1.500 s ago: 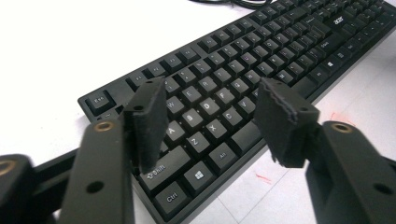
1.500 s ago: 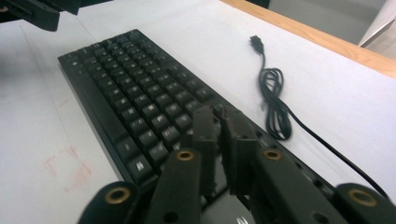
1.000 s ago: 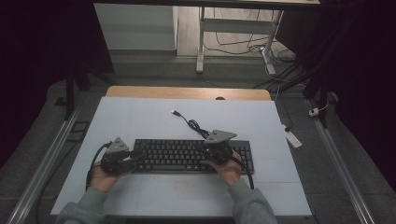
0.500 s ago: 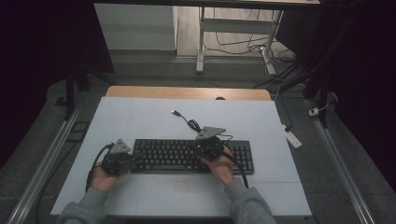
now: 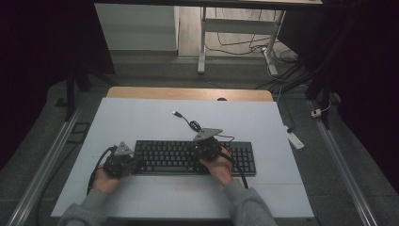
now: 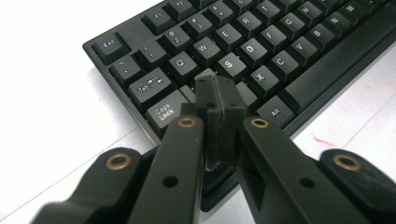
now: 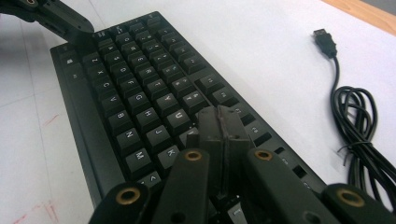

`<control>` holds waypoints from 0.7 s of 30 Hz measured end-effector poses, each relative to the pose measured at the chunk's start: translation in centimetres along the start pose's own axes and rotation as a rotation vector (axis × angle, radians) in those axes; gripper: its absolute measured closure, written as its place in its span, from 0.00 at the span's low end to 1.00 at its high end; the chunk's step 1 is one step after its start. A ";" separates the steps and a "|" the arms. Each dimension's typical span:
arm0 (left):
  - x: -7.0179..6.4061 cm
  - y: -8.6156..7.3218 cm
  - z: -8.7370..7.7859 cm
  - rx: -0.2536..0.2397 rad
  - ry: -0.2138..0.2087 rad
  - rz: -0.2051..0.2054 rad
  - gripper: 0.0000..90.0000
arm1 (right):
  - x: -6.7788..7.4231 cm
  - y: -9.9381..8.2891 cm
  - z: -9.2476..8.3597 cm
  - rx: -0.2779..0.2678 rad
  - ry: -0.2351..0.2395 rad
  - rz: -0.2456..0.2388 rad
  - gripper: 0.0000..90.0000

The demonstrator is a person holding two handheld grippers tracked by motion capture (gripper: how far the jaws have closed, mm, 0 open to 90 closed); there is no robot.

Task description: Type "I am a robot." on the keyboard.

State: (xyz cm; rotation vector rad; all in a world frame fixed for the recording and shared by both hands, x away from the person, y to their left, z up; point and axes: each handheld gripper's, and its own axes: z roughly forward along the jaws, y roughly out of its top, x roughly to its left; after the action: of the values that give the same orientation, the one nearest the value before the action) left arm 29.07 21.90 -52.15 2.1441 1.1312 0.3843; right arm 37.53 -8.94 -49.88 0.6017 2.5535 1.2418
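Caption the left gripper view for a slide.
Shut left gripper poised over the black keyboard near Caps Lock.

Black keyboard (image 5: 195,157) lies flat on white table (image 5: 141,120), long side toward person. Left gripper (image 5: 123,163) in left hand (image 5: 106,178) sits at keyboard's left end, tips w/ jaws together at its edge. Right gripper (image 5: 207,147), in right hand (image 5: 220,168), is over right-centre keys, jaws closed. Black USB cable (image 5: 188,123) runs from behind keyboard, plug lying loose on table. White power strip (image 5: 295,139) on floor at right.
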 end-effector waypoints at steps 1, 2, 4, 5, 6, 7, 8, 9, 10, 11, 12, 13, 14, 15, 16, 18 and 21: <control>0.0 0.0 0.1 0.003 0.003 0.002 0.98 | 0.0 0.0 0.0 0.000 0.000 0.000 1.00; 0.0 0.0 0.1 0.006 0.004 0.002 0.98 | 0.0 0.0 0.3 0.005 0.003 0.002 1.00; 0.1 -0.1 0.2 0.010 0.004 0.001 0.98 | 0.1 0.0 0.7 0.010 0.008 0.001 1.00; 0.1 -0.1 0.2 0.013 0.004 0.004 0.98 | 0.1 0.0 0.9 0.013 0.008 0.002 1.00; 0.1 -0.1 0.2 0.013 0.004 0.004 0.98 | 0.1 0.0 1.0 0.023 0.007 0.001 1.00; 0.1 -0.1 0.2 0.013 0.004 0.004 0.98 | 0.1 0.0 1.2 0.024 0.007 0.002 1.00; 0.1 -0.2 0.2 0.011 0.003 -0.001 0.98 | 0.1 0.0 1.4 0.030 0.007 0.002 1.00; 0.1 -0.2 0.2 0.011 0.003 -0.001 0.98 | 0.1 0.0 1.4 0.030 0.007 0.002 1.00; 0.1 -0.2 0.2 0.011 0.003 -0.001 0.98 | 0.1 0.0 1.6 0.030 0.012 0.004 1.00; 0.1 -0.2 0.2 0.010 0.002 -0.001 0.98 | 0.2 0.0 1.8 0.036 0.013 0.004 1.00; 0.1 -0.2 0.2 0.010 0.002 -0.001 0.98 | 0.2 0.0 1.9 0.040 0.013 0.005 1.00; 0.1 -0.2 0.2 0.010 0.002 -0.001 0.98 | 0.3 0.0 2.1 0.040 0.015 0.006 1.00; 0.1 -0.2 0.2 0.012 0.002 0.002 0.98 | 0.4 0.0 2.4 0.041 0.019 0.005 1.00; 0.1 -0.2 0.2 0.012 0.001 0.001 0.98 | 0.4 0.1 2.5 0.043 0.019 0.001 1.00; 0.1 -0.2 0.2 0.012 0.000 0.001 0.98 | 0.5 0.1 2.6 0.048 0.020 0.004 1.00; 0.1 -0.2 0.2 0.012 0.001 0.002 0.98 | 0.5 0.1 2.7 0.050 0.020 0.001 1.00; 0.1 -0.3 0.2 0.013 0.002 0.003 0.98 | 0.6 0.1 2.8 0.050 0.019 0.001 1.00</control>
State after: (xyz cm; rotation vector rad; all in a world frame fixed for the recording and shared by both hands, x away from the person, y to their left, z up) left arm 29.08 22.01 -52.46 2.1572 1.1344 0.3813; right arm 38.15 -6.67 -51.56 0.6045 2.6070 1.1930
